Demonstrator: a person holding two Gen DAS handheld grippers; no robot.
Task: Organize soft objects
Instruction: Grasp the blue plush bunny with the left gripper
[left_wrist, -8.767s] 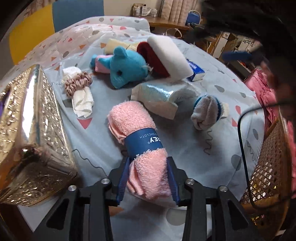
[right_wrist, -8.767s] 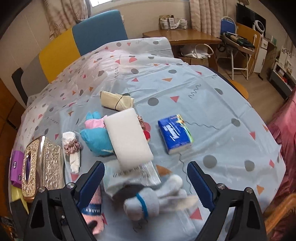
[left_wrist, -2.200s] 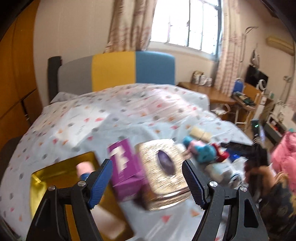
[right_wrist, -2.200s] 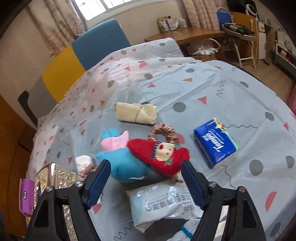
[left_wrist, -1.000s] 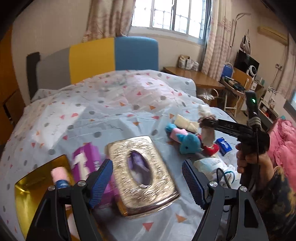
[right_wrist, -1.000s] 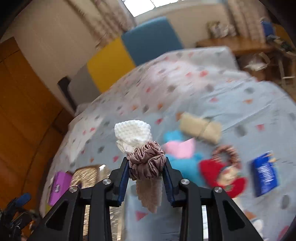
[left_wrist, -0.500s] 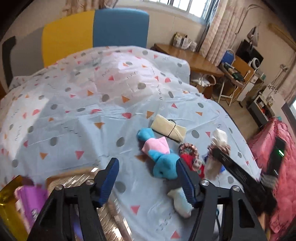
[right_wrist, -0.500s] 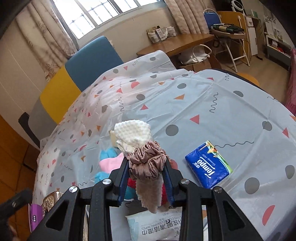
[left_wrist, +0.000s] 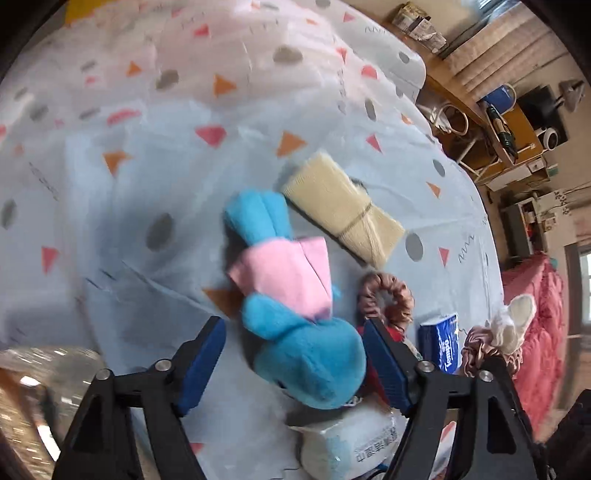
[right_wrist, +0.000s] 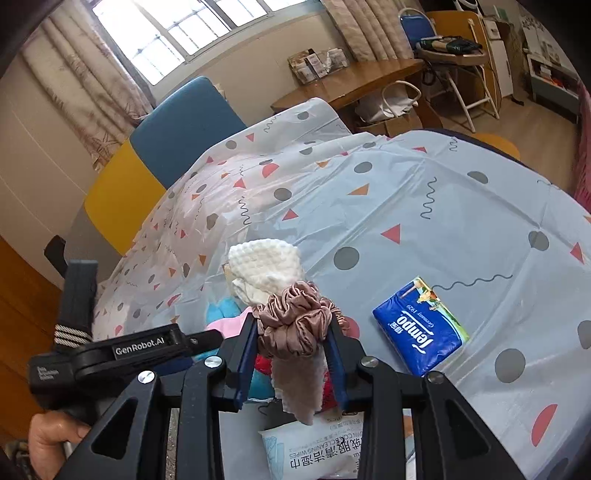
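Note:
A blue plush toy (left_wrist: 306, 354) in a pink garment lies on the patterned tablecloth (left_wrist: 147, 166). My left gripper (left_wrist: 295, 350) points steeply down over it. Its jaws are opening and stand on either side of the toy's head, and the pads do not press on it. My right gripper (right_wrist: 291, 343) is shut on a white rolled cloth (right_wrist: 262, 269) ringed by a dusty pink scrunchie (right_wrist: 299, 321), held above the table. That cloth (left_wrist: 513, 321) also shows at the right edge of the left wrist view.
A beige rolled cloth (left_wrist: 343, 210), a brown scrunchie (left_wrist: 386, 302), a blue tissue pack (right_wrist: 421, 328) and a wipes pack (right_wrist: 314, 446) lie around the toy. A gold tissue box (left_wrist: 33, 387) stands at the lower left. A hand (right_wrist: 51, 432) grips the left tool.
The left gripper has swung away from the gold box and down over the blue plush toy, its jaws narrowing and then widening. The right gripper still holds the cloth and has barely moved lately.

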